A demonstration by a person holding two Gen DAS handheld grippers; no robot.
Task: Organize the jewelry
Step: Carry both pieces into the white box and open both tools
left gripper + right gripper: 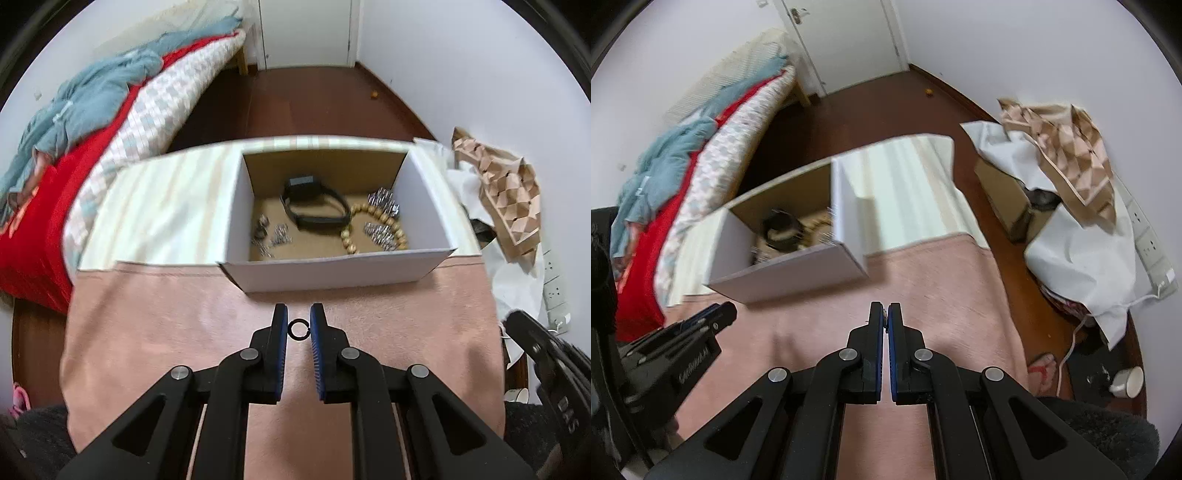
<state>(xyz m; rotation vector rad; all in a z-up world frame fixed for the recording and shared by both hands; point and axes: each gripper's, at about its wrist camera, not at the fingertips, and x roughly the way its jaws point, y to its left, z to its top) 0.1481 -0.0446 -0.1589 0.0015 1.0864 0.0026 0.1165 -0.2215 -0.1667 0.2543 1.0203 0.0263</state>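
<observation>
Pink cloth lies bare; white box walls block ahead.

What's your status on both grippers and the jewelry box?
Left gripper shut on small black ring. Right gripper nearly closed, pinching something tiny, unidentifiable. White cardboard box open ahead on pink cloth, approach unobstructed.

Your small black ring sits low in the centre of the left wrist frame, between two blue pads, its opening facing you. Above it stands your open white box with a brown floor. Inside, a black watch lies in the middle, a string of wooden beads curves to its right, and you have silver pieces in clusters at lower left and at right.
</observation>
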